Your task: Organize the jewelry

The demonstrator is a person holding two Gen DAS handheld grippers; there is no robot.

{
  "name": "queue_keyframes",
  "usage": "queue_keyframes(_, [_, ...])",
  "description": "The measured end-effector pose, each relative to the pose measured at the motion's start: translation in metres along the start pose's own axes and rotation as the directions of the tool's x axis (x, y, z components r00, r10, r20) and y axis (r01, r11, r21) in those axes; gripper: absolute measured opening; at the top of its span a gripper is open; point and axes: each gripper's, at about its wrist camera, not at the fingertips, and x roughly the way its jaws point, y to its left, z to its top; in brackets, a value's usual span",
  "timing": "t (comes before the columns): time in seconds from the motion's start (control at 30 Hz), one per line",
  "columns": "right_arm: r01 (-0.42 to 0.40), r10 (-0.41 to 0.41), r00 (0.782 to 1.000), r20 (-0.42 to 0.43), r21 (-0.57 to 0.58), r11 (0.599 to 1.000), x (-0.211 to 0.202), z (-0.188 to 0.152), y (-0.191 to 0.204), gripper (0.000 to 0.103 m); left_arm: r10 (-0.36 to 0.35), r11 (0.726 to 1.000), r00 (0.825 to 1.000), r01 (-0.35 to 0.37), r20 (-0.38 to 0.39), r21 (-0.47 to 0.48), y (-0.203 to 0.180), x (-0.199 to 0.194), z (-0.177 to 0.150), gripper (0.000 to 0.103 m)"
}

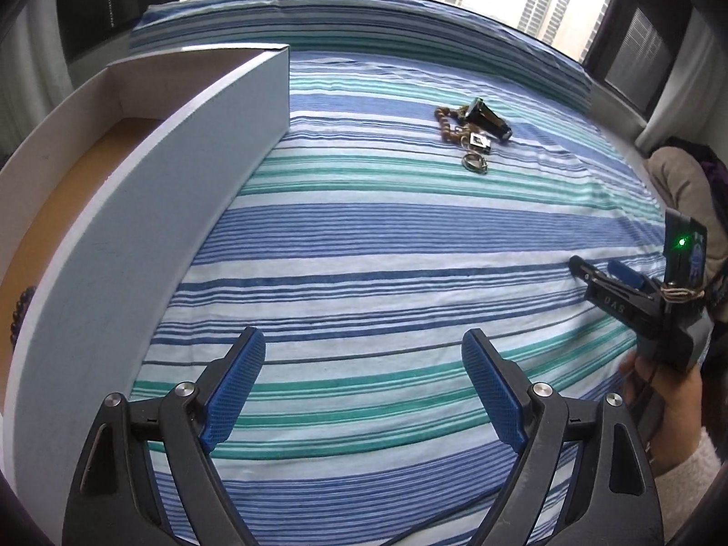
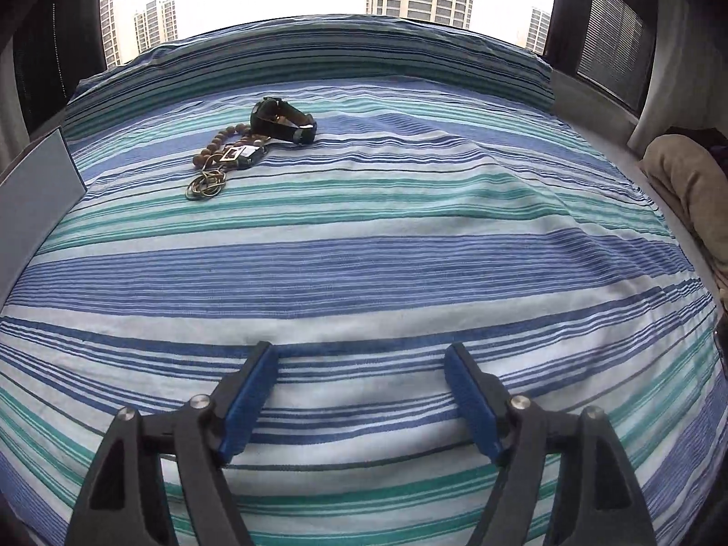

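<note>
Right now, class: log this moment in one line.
left claw: open, empty | right claw: open, empty | jewelry pile: on bedspread | box: left

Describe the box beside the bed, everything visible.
The box is a long open-topped tray with pale grey-white walls that look like painted card or board, and a tan cardboard-like floor. It sits upright on the striped bedsheet, left of the left gripper. A string of dark beads shows at its near inside edge. Neither gripper touches it. In the right wrist view only one corner shows.
</note>
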Motion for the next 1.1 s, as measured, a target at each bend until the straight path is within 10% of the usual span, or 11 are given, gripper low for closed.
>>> queue_keyframes(0.13, [-0.006, 0.007, 1.0, -0.018, 0.042, 0.999, 0.01, 0.006, -0.008, 0.094, 0.021, 0.999, 1.0, -0.021, 0.013, -0.025, 0.002, 0.01, 0.003, 0.089])
queue_keyframes(1.1, [-0.007, 0.008, 1.0, -0.019, 0.042, 0.999, 0.007, 0.004, -0.006, 0.094, 0.047, 0.999, 0.999, -0.048, -0.02, -0.007, -0.005, 0.005, -0.002, 0.095])
